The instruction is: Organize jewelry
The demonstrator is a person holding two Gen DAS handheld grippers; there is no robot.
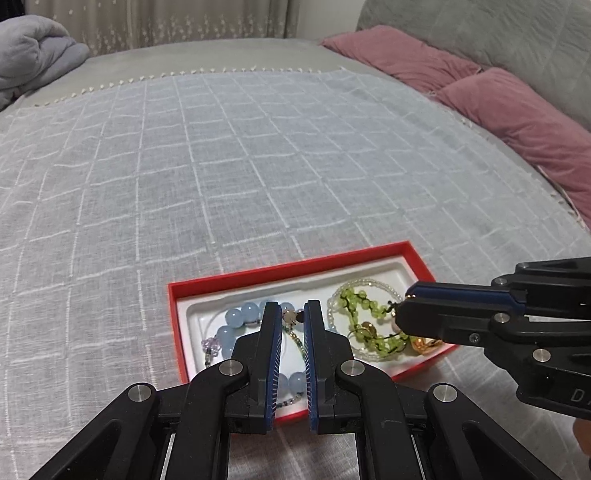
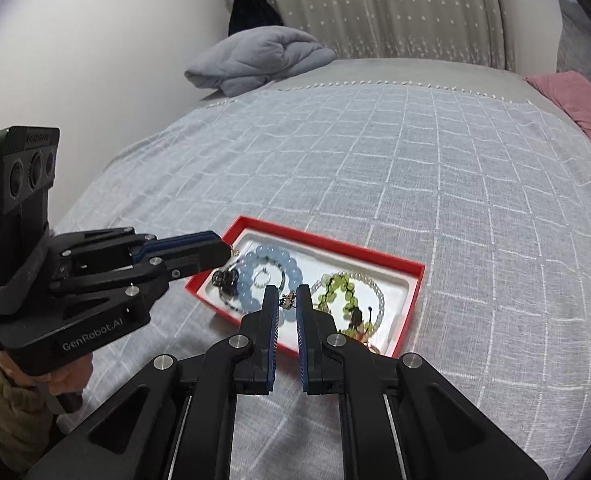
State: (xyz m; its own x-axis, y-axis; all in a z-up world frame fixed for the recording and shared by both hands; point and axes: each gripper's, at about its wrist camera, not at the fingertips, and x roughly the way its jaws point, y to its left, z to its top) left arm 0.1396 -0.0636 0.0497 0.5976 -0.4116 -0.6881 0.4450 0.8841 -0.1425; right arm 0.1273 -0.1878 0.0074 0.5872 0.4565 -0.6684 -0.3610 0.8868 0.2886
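Observation:
A red box with a white tray inside lies on the bed; it also shows in the right wrist view. It holds a pale blue bead bracelet, a green bead bracelet, a clear bead strand and a gold piece. My left gripper hangs over the tray's left half, jaws a narrow gap apart, a thin beaded chain below them. My right gripper hovers over the tray's near edge, jaws slightly apart, its tip beside the green bracelet.
A grey checked throw covers the bed. Two pink pillows and a grey headboard lie at the right. A folded grey blanket sits at the far left, curtains behind.

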